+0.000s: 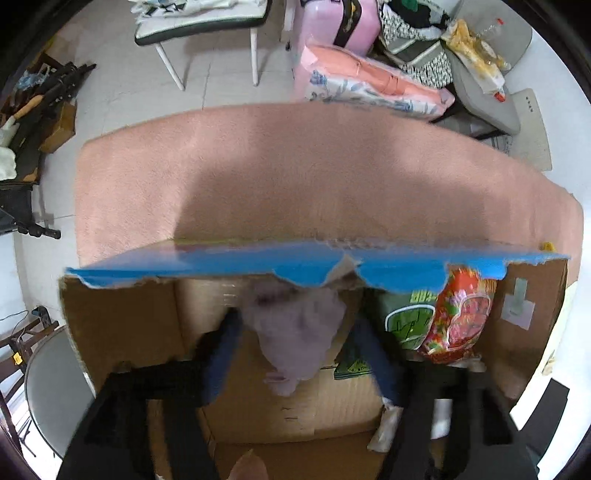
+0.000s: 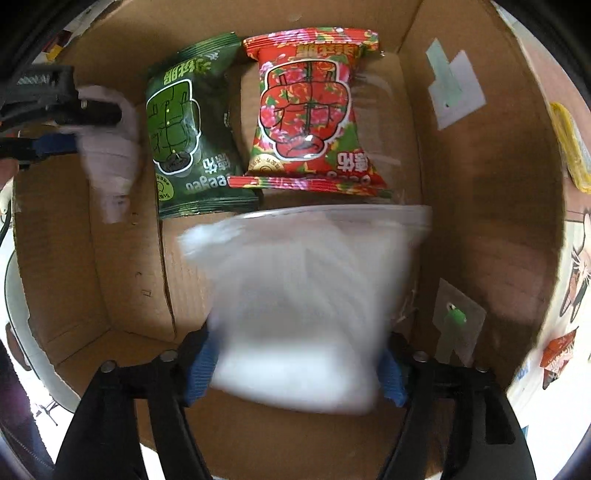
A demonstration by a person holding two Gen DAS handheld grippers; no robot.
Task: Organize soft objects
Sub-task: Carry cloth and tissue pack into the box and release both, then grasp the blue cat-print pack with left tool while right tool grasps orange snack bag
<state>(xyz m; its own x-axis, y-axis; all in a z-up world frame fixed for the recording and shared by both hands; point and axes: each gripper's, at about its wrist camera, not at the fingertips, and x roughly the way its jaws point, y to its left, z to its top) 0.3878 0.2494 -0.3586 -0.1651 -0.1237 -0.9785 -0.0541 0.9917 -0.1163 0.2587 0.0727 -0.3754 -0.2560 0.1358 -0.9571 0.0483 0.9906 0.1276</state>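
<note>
Both of my grippers point down into an open cardboard box (image 2: 480, 184). In the right wrist view a white soft pack in clear plastic (image 2: 306, 295) hangs blurred between the blue pads (image 2: 201, 365) of my right gripper (image 2: 295, 373), whose jaws stand wide. A pale lilac cloth (image 1: 295, 332) is blurred between the spread fingers of my left gripper (image 1: 301, 358), which also shows at the left of the right wrist view (image 2: 85, 129). On the box floor a green snack packet (image 2: 188, 129) and a red flowered snack packet (image 2: 310, 110) lie side by side.
The box's torn blue flap (image 1: 258, 262) lies towards a pink fleece mat (image 1: 295, 177). Beyond the mat are a white chair (image 1: 207, 26), a pink suitcase (image 1: 340, 22) and folded pink bedding (image 1: 369, 81). A round grey table (image 1: 51, 387) stands at the lower left.
</note>
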